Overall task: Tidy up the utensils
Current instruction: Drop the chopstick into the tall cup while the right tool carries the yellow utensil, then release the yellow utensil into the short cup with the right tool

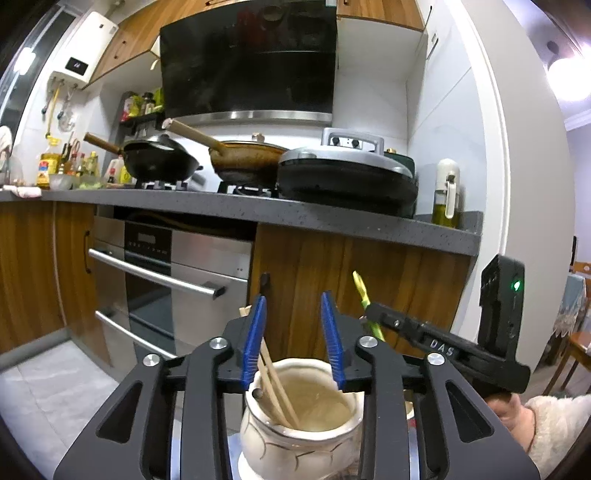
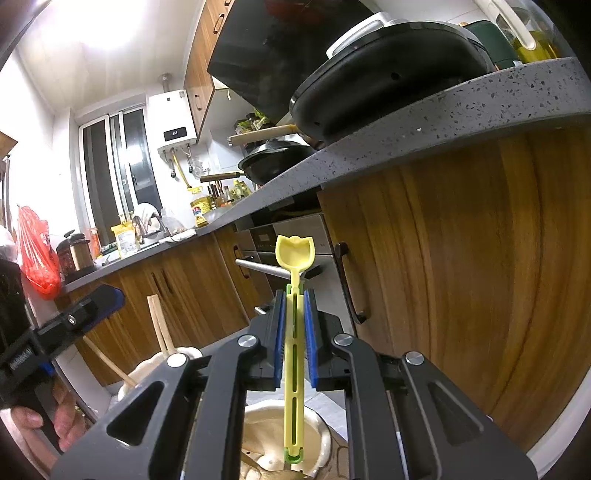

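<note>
Over the cream jar (image 2: 288, 435) our right claw (image 2: 295, 332) is clamped on the yellow spoon (image 2: 294, 254), handle end down at its mouth; we should lower it straight, missing the chopsticks (image 1: 277, 391); our left claw (image 1: 293, 339) straddles the rim, fingers apart.

Indoor lighting is bright and cool. A ceiling lamp (image 2: 99, 22) overexposes the upper left of the right wrist view. Fisheye distortion bends all edges; corners vignette black.

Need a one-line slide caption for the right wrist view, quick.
Right gripper shut on a yellow spoon, handle end down over the cream jar.
</note>
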Demonstrator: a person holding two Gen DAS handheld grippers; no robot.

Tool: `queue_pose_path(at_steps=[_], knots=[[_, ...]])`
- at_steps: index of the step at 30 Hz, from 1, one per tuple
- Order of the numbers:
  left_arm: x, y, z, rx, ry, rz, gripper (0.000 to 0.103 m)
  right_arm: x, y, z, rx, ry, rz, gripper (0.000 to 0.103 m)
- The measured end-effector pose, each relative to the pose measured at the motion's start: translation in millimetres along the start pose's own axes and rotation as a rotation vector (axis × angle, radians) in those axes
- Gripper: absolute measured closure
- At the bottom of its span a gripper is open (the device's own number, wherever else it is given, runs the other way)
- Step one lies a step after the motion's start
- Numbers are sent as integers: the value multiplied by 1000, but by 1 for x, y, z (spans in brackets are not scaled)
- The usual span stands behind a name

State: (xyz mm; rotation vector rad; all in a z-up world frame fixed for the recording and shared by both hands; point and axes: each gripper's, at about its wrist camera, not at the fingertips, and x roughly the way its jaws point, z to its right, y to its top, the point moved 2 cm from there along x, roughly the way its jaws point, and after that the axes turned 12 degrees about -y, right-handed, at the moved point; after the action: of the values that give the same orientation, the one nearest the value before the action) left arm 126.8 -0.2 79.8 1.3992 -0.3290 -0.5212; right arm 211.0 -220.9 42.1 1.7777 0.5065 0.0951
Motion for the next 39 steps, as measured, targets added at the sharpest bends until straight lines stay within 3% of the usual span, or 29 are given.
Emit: queue_pose_path(at_steps=[11, 19, 27, 29, 33, 36, 37, 39], knots=[[-17, 7, 8, 12, -15, 5, 69, -14, -8, 3, -58, 36, -37, 93], [-20, -5, 7, 29, 57, -57, 64, -21, -16, 7, -99, 28, -128, 93], [-41, -7, 14, 17, 80, -83, 61, -43, -13, 4, -88, 12, -137, 81], [-47, -9, 17, 13, 92, -104, 58, -55, -11, 1, -92, 10, -131, 63], [-58, -15, 25, 14, 121, -164, 54, -80, -9, -9, -114, 23, -126, 45], [-71, -21, 33, 10, 129, -180, 33, -101, -12, -18, -138, 34, -120, 23], [-75, -23, 36, 12, 134, -177, 24, -106, -14, -20, -144, 34, -114, 10], [-82, -29, 41, 4, 140, -185, 18, -119, -19, -23, -157, 18, -94, 5]])
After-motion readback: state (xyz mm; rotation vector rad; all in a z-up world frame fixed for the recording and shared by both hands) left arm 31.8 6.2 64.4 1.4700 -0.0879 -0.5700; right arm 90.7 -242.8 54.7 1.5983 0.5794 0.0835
